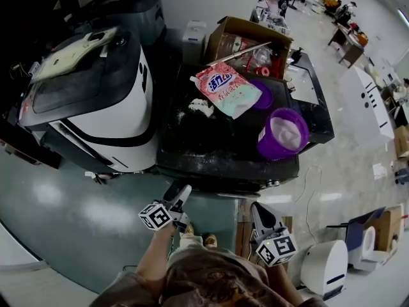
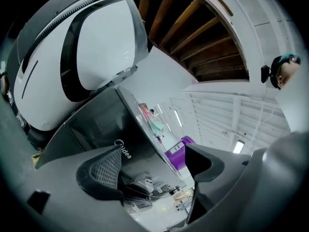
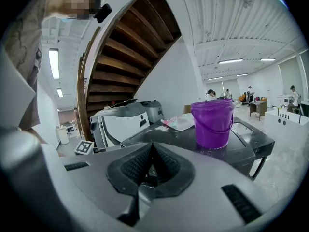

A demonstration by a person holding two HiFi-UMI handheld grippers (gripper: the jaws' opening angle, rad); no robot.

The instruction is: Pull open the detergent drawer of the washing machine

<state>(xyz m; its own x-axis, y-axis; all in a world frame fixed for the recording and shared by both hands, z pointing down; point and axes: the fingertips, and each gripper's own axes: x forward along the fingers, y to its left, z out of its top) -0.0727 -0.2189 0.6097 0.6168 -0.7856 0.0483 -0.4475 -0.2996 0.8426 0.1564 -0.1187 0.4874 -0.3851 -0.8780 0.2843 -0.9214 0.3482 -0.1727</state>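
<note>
You stand on a glossy green floor (image 1: 57, 216) in a wide hall. The washing machine (image 1: 204, 149) has a flat, black, dusty top. Its detergent drawer (image 2: 96, 124) seems to be the smooth dark rectangle in the front, pushed in, ahead of your left claw (image 2: 152, 166), whose jaws are wide apart. Your right claw (image 3: 153, 170) has its jaws together, empty.

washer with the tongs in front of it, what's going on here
A person stands at the dark washer with tongs in each hand. The left tongs are open and empty, aimed at the washer's front. The right tongs are shut on nothing. Neither touches the washer yet, and no drawer can be seen pulled out. A purple bucket and a detergent pouch sit on top.
</note>
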